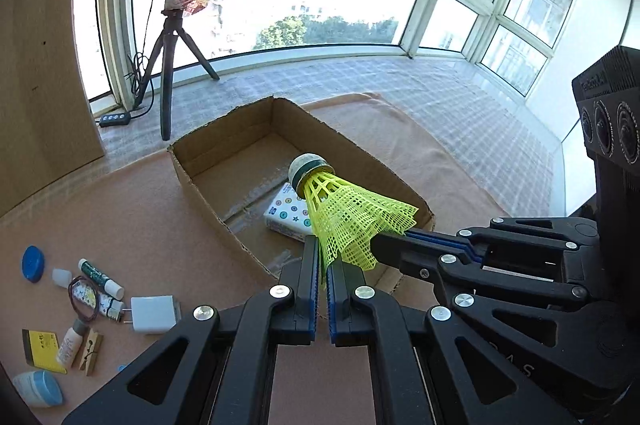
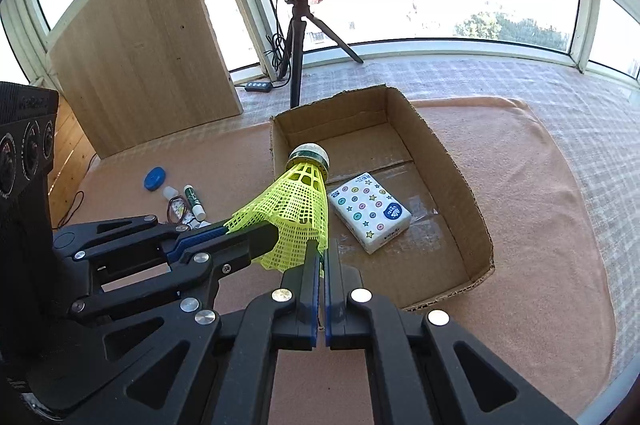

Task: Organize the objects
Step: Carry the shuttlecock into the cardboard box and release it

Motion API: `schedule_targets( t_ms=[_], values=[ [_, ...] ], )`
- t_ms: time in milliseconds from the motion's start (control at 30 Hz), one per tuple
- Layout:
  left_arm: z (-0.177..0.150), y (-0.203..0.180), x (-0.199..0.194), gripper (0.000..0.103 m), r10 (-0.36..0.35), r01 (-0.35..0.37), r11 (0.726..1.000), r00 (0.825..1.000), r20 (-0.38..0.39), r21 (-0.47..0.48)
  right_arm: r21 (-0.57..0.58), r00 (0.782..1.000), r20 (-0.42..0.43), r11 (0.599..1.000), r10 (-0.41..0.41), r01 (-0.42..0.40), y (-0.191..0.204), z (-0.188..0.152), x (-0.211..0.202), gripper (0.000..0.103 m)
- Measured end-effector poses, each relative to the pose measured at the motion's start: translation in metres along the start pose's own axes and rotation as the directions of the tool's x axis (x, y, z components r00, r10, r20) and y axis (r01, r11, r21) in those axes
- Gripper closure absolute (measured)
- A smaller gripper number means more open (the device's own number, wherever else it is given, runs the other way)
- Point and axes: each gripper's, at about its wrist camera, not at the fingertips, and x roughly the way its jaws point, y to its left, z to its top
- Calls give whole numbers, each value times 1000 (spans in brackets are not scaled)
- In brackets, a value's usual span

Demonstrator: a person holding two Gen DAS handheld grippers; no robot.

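Both grippers, left gripper and right gripper, pinch the yellow shuttlecock over the cardboard box, tissue pack already inside, small clutter waiting on the blanket's left edge.

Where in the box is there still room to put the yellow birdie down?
The cardboard box holds only a tissue pack near its front. The bare floor behind the pack, toward the far wall, is free. The shuttlecock, pinched by the left gripper and right gripper, hangs above the box. The cloth left of the box is crowded with small items.
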Motion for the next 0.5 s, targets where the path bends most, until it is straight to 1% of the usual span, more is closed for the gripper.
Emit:
schedule_targets(
  t_ms=[200,267,300,333,367,400,433,467,500],
  values=[
    [8,-9,16,100,-3,3,1000,1000,-10,24,4,1000,4,1000,-26,26,-15,3,0,101],
    [8,-11,21,95,9,-7,999,1000,-27,47,-12,999,-2,999,-46,46,-15,4,2,97],
    [6,-10,23,93,35,-32,998,999,-40,53,-19,998,-19,998,-67,67,-16,4,4,94],
    [5,-8,25,86,54,-52,997,997,-49,48,-18,995,-33,996,-91,90,-17,4,7,87],
    [5,-4,26,80,64,-61,997,996,-55,38,-13,993,-37,994,-113,113,-19,3,8,82],
    [3,2,26,78,66,-65,998,996,-57,23,-6,991,-37,992,-129,128,-21,2,9,72],
    [2,7,25,71,68,-67,998,996,-54,8,5,991,-33,991,-132,133,-24,1,9,63],
    [1,13,23,63,66,-66,998,996,-54,-5,14,991,-28,992,-129,129,-26,1,7,60],
    [-1,18,21,60,64,-65,998,997,-53,-14,21,993,-25,993,-119,119,-27,0,7,58]
  ],
)
